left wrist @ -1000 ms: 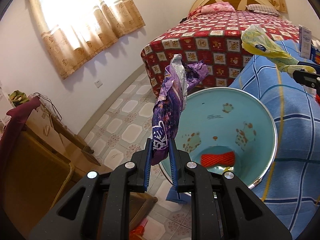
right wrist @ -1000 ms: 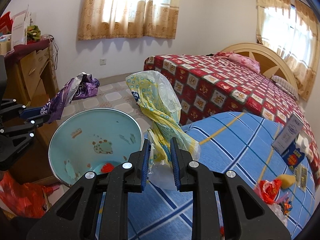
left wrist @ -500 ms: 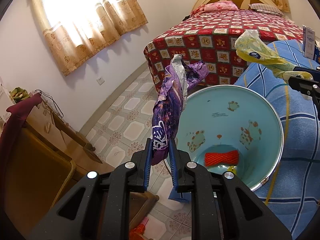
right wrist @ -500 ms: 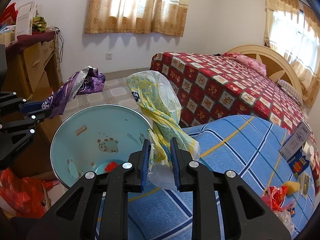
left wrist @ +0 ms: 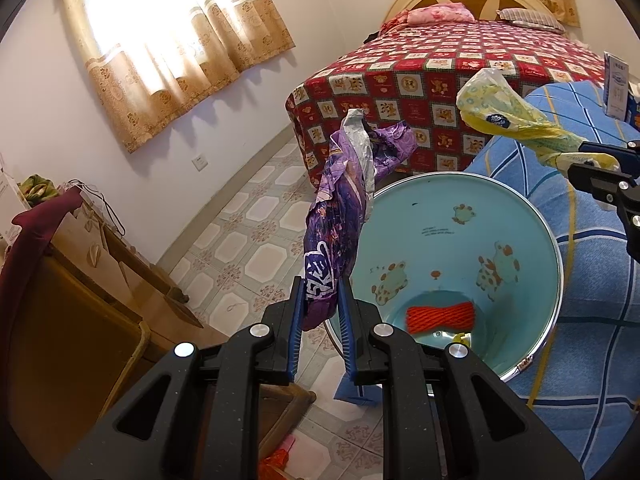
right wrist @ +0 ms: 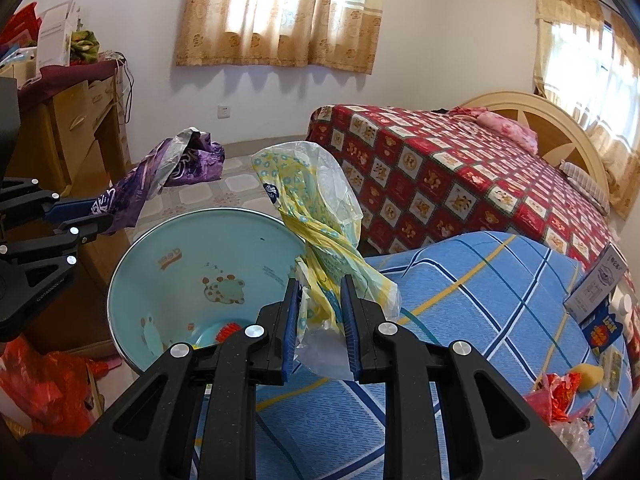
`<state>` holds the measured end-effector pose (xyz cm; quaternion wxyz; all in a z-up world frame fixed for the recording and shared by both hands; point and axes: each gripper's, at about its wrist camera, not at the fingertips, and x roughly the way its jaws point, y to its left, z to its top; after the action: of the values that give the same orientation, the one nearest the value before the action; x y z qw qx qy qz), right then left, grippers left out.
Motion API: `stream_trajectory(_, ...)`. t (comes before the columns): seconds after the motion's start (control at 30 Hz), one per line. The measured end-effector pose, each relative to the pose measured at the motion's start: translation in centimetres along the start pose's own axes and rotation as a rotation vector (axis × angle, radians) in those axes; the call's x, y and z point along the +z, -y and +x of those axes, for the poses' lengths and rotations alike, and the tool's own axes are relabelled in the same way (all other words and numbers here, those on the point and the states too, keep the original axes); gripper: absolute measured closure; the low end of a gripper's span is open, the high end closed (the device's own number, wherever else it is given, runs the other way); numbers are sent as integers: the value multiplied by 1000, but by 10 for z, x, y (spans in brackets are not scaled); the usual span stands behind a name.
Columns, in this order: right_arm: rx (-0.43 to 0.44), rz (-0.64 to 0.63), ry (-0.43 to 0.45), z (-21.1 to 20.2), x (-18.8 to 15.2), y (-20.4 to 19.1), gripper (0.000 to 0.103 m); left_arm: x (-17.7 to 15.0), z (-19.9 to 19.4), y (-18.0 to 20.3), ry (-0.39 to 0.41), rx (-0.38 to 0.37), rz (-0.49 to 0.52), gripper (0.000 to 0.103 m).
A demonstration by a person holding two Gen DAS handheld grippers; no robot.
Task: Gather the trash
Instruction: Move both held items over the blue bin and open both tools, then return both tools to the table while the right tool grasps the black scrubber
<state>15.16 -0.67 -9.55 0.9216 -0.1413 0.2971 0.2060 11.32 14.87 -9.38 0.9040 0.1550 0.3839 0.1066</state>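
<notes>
We hold 2 pieces of trash over the light-blue bin (left wrist: 460, 236): our left gripper (left wrist: 320, 304) is clamped on a purple wrapper (left wrist: 340, 216), our right gripper (right wrist: 320, 308) on a yellow plastic bag (right wrist: 316, 216). Beyond stands the red-quilted bed (left wrist: 440, 68).

a crumpled purple wrapper (left wrist: 340, 224) with a silver lining stands up from the left jaws beside the bin's rim. a twisted yellow bag (right wrist: 320, 224) of clear printed plastic rises from the right jaws. the light-blue bin (left wrist: 516, 216) holds a red mesh (left wrist: 440, 316) at its bottom.
</notes>
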Motion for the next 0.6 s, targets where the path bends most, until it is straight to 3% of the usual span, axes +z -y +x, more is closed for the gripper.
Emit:
stream_trajectory(0.33,23,-16,-9,3,-1,-6,81,0,-1,3,2,-12,-5,83)
stream_trajectory(0.43,32,-18,-9,4,-2,-7,76,1,-3,5,8,-25,-9,82)
stream_trajectory(0.5,39,-15,-12,5,-3,-8,68,1,-5,8,11,-32,-11,72)
stream_trajectory(0.6,39,-10,-13,6,-5,-8,63,0,-5,9,16,-33,-15,58)
